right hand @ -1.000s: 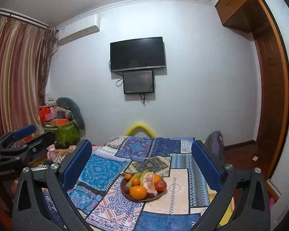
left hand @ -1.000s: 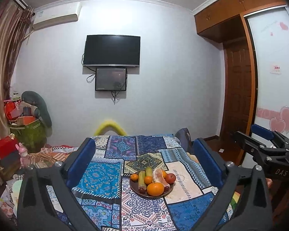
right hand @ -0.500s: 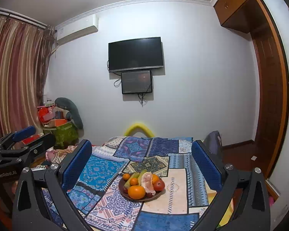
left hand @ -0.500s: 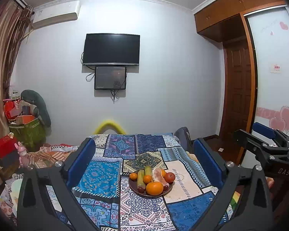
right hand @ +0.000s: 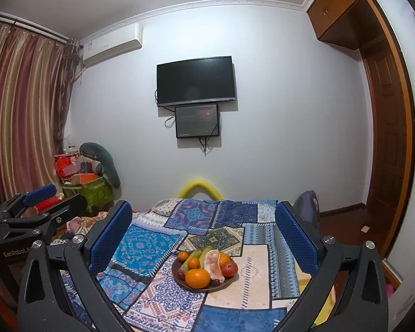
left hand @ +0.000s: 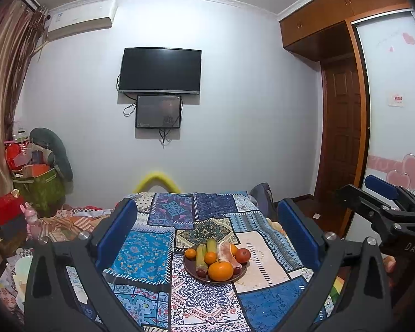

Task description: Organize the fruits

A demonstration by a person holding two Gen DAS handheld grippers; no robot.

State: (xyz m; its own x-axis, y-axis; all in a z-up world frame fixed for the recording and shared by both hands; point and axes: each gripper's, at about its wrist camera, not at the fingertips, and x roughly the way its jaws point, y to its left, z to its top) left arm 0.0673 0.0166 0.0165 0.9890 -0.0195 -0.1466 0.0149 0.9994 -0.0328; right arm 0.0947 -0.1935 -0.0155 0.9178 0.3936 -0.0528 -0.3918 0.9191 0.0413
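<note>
A dark brown plate of fruit rests on a table under a patchwork cloth. On it lie a big orange, smaller oranges, a red apple, green pieces, a peeled pomelo piece and dark grapes. My left gripper is open, held back from the plate with nothing between its blue pads. My right gripper is likewise open and apart from the plate. Each gripper shows at the edge of the other's view.
A television and a smaller screen hang on the far wall. Boxes and a green bin pile up at the left by the curtain. A wooden door and wardrobe stand at the right. A yellow arched thing rises behind the table.
Both views have shifted slightly, so the plate sits a little higher and nearer the centre between the fingers. Both grippers stay open and nothing on the plate has moved.
</note>
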